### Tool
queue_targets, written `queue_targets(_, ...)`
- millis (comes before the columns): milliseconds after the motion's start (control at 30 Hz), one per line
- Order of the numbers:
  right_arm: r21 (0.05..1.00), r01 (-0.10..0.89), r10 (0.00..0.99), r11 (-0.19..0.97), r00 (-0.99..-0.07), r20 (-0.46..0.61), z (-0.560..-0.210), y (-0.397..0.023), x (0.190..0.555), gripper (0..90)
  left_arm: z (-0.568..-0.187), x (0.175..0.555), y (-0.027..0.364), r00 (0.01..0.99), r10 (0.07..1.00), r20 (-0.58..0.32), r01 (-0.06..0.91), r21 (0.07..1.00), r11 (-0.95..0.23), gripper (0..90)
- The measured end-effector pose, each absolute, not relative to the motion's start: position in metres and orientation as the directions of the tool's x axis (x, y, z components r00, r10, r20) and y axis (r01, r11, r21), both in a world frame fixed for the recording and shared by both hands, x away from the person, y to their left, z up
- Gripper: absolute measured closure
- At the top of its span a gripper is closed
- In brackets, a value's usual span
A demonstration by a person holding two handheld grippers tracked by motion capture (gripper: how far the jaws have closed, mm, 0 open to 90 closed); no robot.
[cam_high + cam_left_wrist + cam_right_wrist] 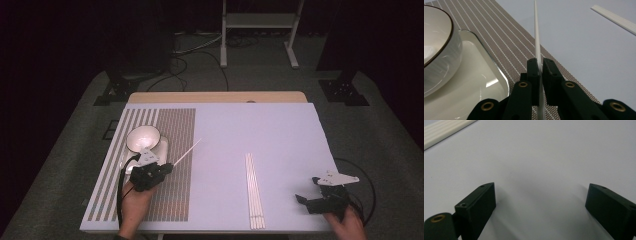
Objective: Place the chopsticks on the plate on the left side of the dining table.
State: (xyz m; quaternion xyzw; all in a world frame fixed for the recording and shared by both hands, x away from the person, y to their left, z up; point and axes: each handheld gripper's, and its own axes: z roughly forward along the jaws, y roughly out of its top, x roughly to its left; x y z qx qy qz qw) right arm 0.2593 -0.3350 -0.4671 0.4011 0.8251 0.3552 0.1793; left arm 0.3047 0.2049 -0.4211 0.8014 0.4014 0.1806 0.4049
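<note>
Item: chopstick (pixel 537 37), pinched in our left gripper (pixel 539 72); right gripper (pixel 540 202) wide, idle. Step: carrying; next, we judge, laying it beside the plate (pixel 474 82).

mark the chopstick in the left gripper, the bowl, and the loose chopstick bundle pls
chopstick (pixel 537 42): left gripper view, mid shaft above the closed pads.
bowl (pixel 142 137): high view, inside of the bowl, on the tray.
chopstick bundle (pixel 253 190): high view, middle of the row lying on the table.

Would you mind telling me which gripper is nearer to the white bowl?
Left. The left gripper sits just in front of the white bowl; the right gripper rests far across the table.
</note>
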Motion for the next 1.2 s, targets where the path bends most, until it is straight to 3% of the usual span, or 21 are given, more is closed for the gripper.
queue_targets(1200, 0.73, 0.535, 0.789, 0.426, -0.614, -0.011, -0.467, -0.335, 0.259, 8.0, -0.42, 0.309, 0.241, 0.531, 0.847, -0.034, 0.525, 0.798, -0.298, 84.4)
